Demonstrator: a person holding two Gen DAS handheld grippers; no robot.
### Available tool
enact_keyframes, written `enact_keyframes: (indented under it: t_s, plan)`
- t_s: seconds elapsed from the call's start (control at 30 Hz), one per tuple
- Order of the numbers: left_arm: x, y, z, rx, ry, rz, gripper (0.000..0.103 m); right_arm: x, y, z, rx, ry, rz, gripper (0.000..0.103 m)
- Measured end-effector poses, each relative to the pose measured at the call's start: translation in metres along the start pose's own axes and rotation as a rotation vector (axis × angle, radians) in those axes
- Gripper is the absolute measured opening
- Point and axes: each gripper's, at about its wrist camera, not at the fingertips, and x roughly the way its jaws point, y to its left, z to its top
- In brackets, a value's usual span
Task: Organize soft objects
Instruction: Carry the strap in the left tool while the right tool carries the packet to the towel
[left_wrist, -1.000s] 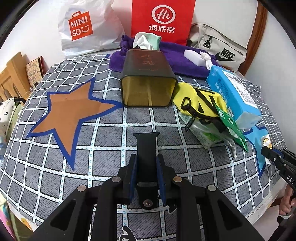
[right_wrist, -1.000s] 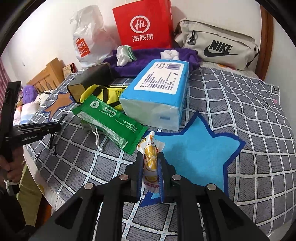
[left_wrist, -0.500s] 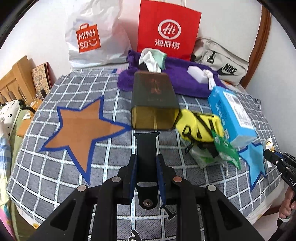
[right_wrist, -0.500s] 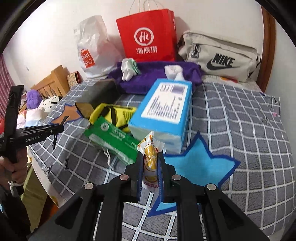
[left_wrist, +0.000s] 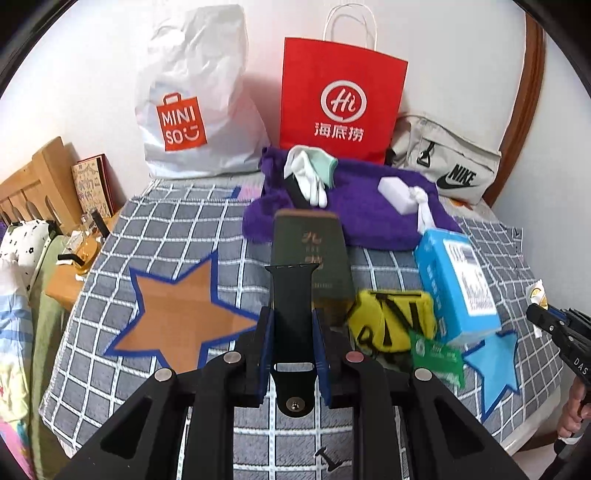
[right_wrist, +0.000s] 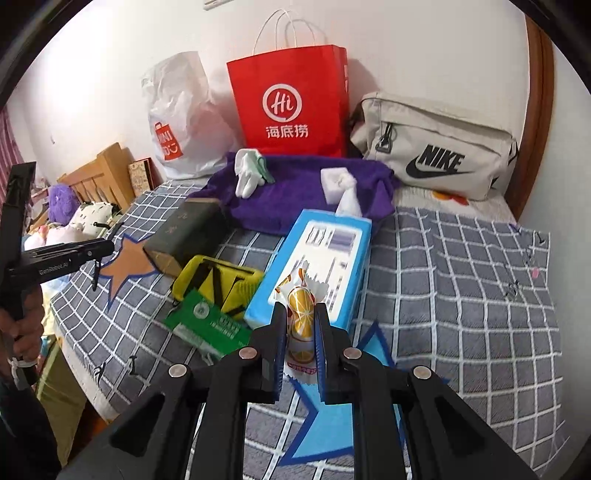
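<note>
My left gripper (left_wrist: 293, 326) is shut on a black watch strap (left_wrist: 293, 288), held above the grey checked bedspread (left_wrist: 173, 229) beside an orange star patch (left_wrist: 177, 317). My right gripper (right_wrist: 300, 323) is shut on a small sweet wrapper with an orange-slice print (right_wrist: 301, 304), above a blue star patch (right_wrist: 332, 417). Between the stars lie a dark green box (left_wrist: 310, 251), a yellow pouch (left_wrist: 391, 321), a green packet (left_wrist: 437, 356) and a blue tissue pack (left_wrist: 454, 280). A purple towel (left_wrist: 362, 218) carries a white glove (left_wrist: 310, 173) and a white sponge (left_wrist: 395, 192).
A white Miniso bag (left_wrist: 192, 103), a red paper bag (left_wrist: 340, 99) and a beige Nike bag (left_wrist: 443, 162) stand against the wall. A wooden bed frame (left_wrist: 33, 184) and soft toys (right_wrist: 59, 199) are left of the bed. A curved wooden headboard (right_wrist: 535, 110) bounds the right side.
Both grippers have risen away from the bedspread, each still holding its item. The bed and its objects look smaller and lower in both views.
</note>
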Motion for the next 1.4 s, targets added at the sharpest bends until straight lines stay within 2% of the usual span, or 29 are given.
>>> enact_keyframes:
  t_s: [0.67,1.4]
  plan:
    - [0.013,-0.001,0.058,-0.025,-0.022,-0.009,0.020,0.010,-0.008,0.070,-0.003,-0.060,-0.024,0.014]
    - [0.051,-0.004,0.120,-0.017,-0.025,-0.013,0.020,0.057,-0.021,0.147,0.014,-0.096,0.028,0.014]
